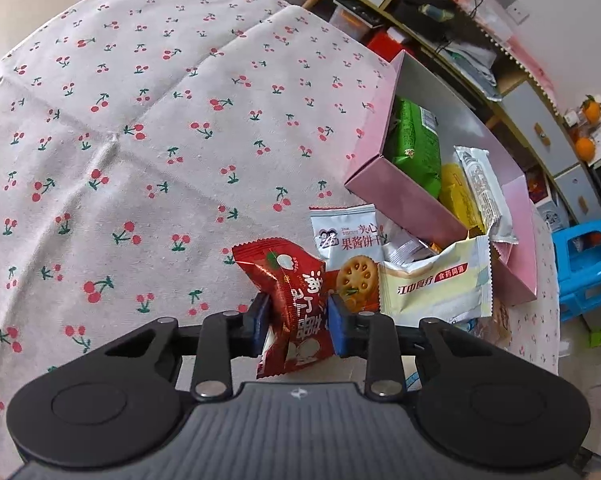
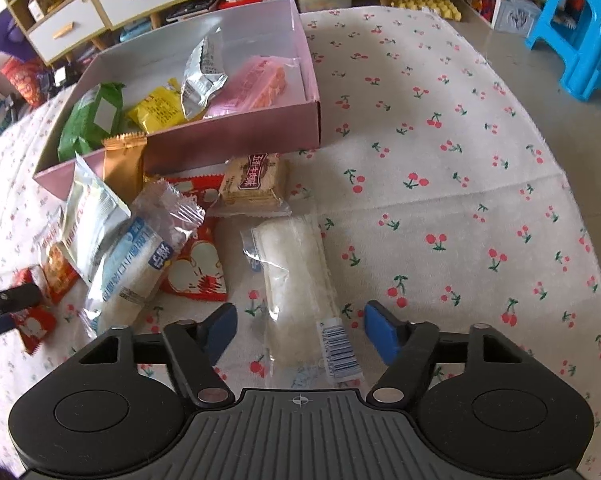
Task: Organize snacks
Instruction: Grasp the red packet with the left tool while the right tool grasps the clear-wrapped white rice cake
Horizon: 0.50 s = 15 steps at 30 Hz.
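Observation:
My left gripper [image 1: 298, 322] is shut on a red snack packet [image 1: 296, 304] and holds it above the cherry-print cloth. The pink box [image 1: 396, 196] lies to its right with green [image 1: 416, 144], yellow and silver packets inside. My right gripper [image 2: 300, 330] is open, its blue fingers on either side of a clear-wrapped white rice cracker [image 2: 296, 280] lying on the cloth. The pink box [image 2: 236, 142] is beyond it, holding green, yellow, silver and pink packets. Several loose snacks [image 2: 120, 248] lie in front of the box on the left.
The table is covered by a cherry-print cloth [image 2: 460, 184]. A blue plastic stool [image 2: 576, 36] stands on the floor at the right. Shelves and drawers [image 2: 100, 8] run along the back. The left gripper's tip shows at the left edge of the right wrist view [image 2: 4, 300].

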Each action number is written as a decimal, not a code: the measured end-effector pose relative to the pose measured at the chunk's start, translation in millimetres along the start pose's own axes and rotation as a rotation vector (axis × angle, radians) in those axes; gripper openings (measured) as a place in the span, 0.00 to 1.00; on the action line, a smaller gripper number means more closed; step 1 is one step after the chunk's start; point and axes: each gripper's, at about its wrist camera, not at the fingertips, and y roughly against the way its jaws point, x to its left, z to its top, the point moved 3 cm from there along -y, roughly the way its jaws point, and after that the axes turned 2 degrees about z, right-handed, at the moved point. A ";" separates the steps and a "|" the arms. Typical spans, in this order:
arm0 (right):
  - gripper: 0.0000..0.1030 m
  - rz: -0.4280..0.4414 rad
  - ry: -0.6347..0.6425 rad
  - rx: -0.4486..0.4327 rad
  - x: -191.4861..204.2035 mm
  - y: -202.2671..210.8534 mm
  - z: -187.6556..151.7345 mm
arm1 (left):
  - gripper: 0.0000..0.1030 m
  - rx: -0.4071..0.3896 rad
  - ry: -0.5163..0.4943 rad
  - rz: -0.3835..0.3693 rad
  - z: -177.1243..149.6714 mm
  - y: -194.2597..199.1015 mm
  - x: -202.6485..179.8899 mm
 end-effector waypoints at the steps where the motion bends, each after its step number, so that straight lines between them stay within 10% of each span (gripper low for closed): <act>1: 0.58 -0.011 0.009 -0.003 0.2 0.4 -0.3 | 0.27 0.005 -0.003 -0.003 0.1 0.3 0.8; 5: 0.41 -0.022 0.030 -0.012 0.2 2.4 -0.9 | 0.27 0.021 -0.014 -0.014 0.7 1.2 3.0; 15: 0.36 0.046 -0.023 -0.001 -4.6 6.8 1.2 | 0.26 0.032 -0.032 -0.065 2.1 11.5 1.1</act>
